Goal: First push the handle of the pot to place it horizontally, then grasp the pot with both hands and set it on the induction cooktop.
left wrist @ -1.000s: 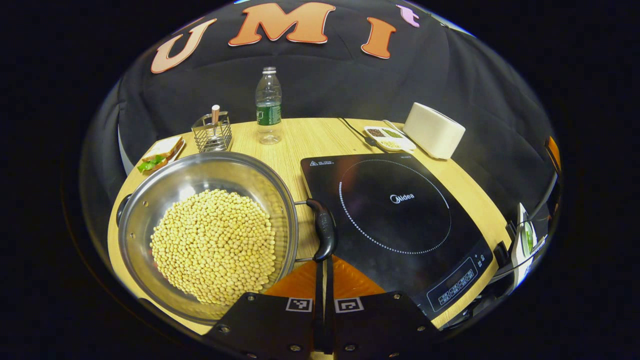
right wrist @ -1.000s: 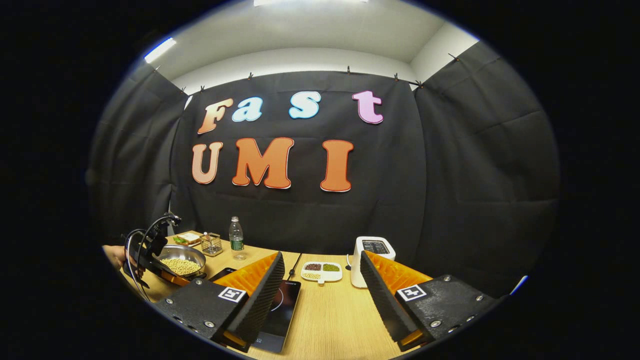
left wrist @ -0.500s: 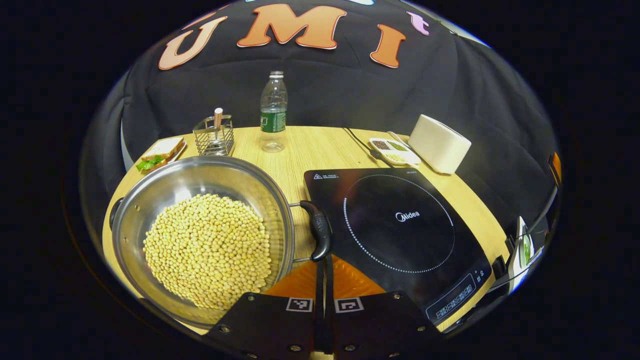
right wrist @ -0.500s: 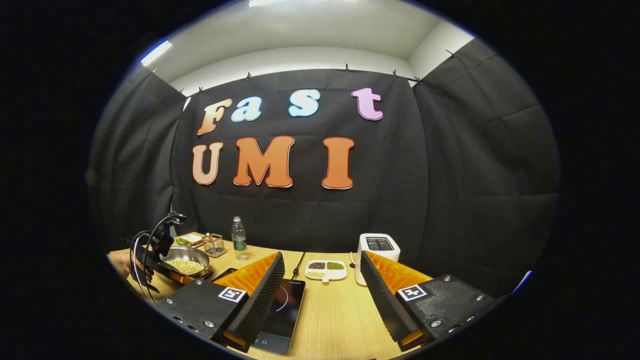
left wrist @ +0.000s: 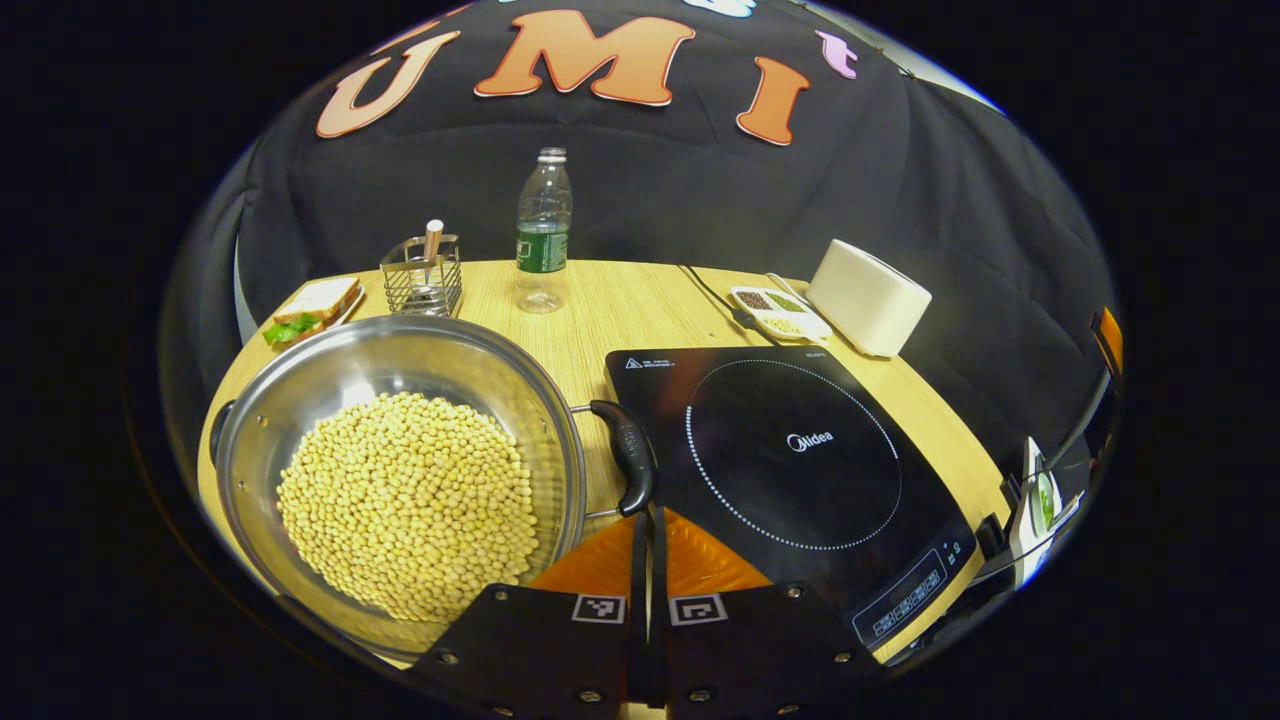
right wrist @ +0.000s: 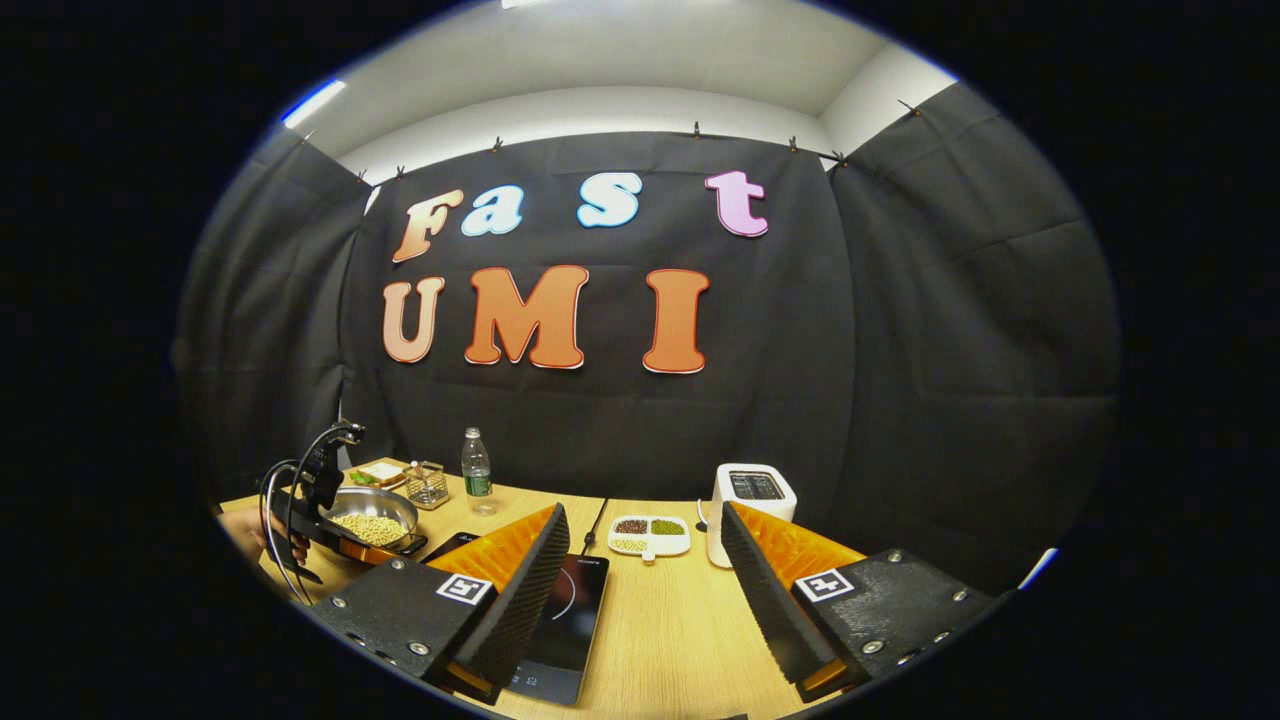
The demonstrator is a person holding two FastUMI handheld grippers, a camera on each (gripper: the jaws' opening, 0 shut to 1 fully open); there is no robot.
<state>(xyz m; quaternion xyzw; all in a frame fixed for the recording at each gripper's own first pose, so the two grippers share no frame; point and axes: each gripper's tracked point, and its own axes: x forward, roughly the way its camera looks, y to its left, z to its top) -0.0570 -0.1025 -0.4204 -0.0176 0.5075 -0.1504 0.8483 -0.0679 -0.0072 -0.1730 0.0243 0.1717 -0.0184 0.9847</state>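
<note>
The pot (left wrist: 400, 480) has slid slightly toward the frame's left. Its handle (left wrist: 630, 468) sits at centre, touching the closed left gripper (left wrist: 647, 520) tips. The right gripper (right wrist: 640, 560) gapes, empty.

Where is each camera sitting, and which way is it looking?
Left gripper view: rides on the left tool, low by the pot of beans; looks across the cooktop to the wall; its shut fingers touch the pot handle.
Right gripper view: rides on the right tool, farther back, facing the wall; its open fingers show, plus a hand holding the left tool.
Both share the pot, cooktop, bottle and toaster.
</note>
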